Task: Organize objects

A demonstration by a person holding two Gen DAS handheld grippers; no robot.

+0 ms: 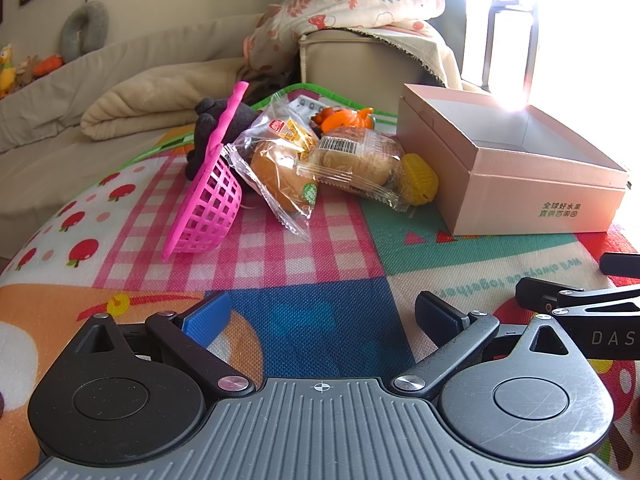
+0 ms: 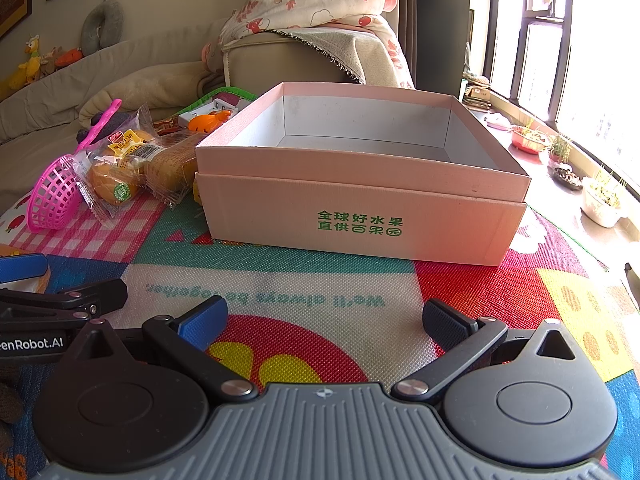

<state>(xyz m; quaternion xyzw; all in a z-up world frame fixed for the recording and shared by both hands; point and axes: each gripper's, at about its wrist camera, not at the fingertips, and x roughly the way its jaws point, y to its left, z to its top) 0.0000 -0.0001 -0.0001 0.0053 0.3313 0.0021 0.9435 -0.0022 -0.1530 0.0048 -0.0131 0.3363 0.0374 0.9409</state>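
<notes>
An open pink cardboard box stands empty on the colourful play mat; it also shows at the right of the left wrist view. To its left lies a pile: a tipped pink plastic basket, two wrapped buns, a yellow toy corn, an orange toy and a dark plush toy. My left gripper is open and empty, well short of the pile. My right gripper is open and empty in front of the box.
A beige sofa with a folded blanket and a floral quilt lies behind the mat. A windowsill with small plant pots runs along the right. The left gripper shows at the left edge of the right wrist view.
</notes>
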